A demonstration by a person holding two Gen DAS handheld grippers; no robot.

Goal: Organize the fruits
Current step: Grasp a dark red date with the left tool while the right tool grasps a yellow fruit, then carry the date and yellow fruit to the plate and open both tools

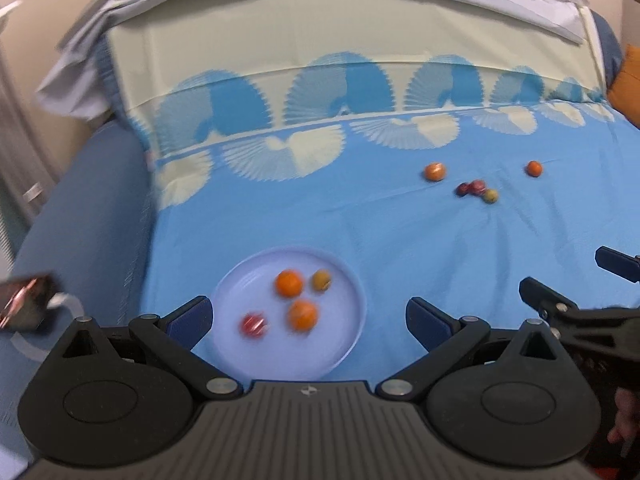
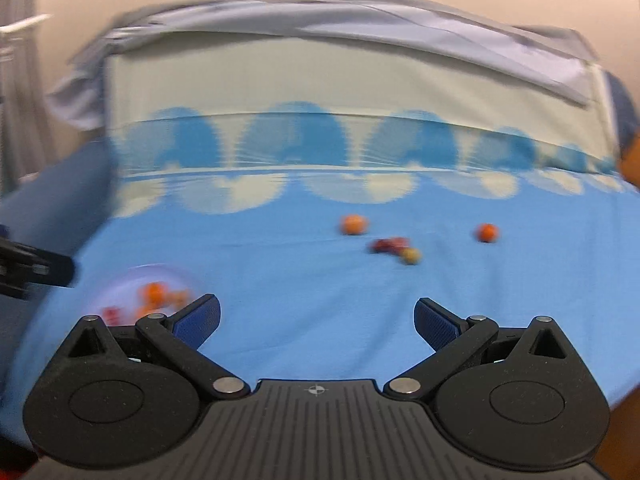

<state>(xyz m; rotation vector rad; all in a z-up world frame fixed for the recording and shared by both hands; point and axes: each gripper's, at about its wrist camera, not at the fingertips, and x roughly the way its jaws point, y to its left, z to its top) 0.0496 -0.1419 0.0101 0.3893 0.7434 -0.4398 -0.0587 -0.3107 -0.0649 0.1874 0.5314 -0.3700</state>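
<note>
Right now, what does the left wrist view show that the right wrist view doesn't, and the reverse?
Only the left wrist view shows the whole plate sharply enough to count four fruits on it: two oranges, a red one and a yellowish one. It also shows the right tongs at its right edge.

Only the right wrist view shows the left tongs' finger at its left edge; there the plate is a cut-off blur.

Both show five loose fruits on the blue sheet, and each view's own tongs open and empty.
</note>
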